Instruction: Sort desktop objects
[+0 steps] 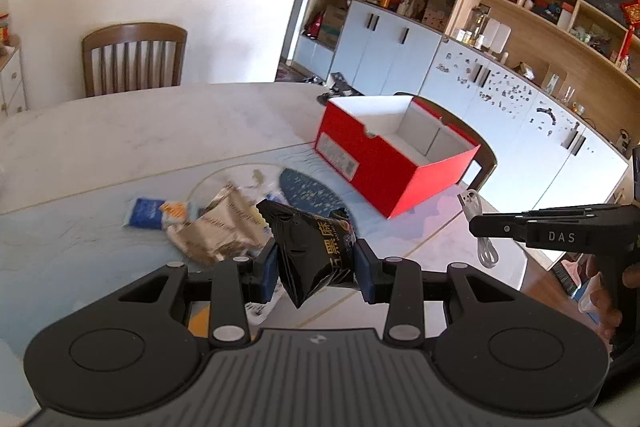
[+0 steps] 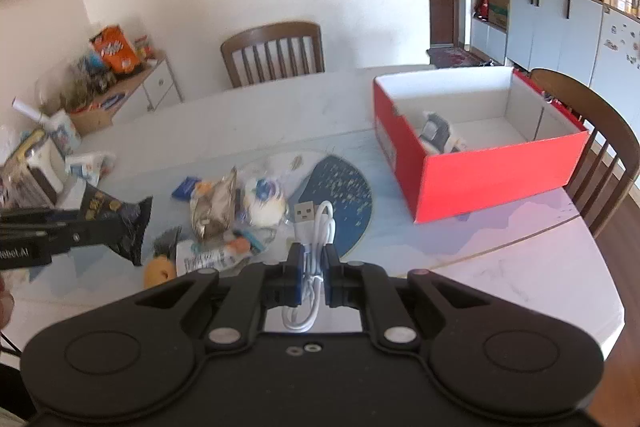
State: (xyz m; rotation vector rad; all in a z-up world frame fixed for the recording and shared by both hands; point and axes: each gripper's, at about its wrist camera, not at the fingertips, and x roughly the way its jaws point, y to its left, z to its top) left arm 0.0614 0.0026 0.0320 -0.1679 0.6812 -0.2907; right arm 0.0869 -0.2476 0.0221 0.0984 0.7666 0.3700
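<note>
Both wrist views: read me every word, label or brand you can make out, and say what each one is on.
"DAS": side of the right gripper.
"五黑" plus a part-hidden character: black snack packet in the left gripper.
"lobot.AI", start cut off: left gripper's side.
Red box label sticker: too blurred.
Packets on the table: unreadable.

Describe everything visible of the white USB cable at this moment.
The white USB cable is a thin, glossy, plastic-looking lead bundled into loops. The right gripper is shut on the bundle, its blue pads pressing both sides. A silver USB-A plug sticks up above the pads; a loop hangs below them. It is lifted clear of the table, touching only the gripper. From the left wrist view it dangles from the gripper tips.
</note>
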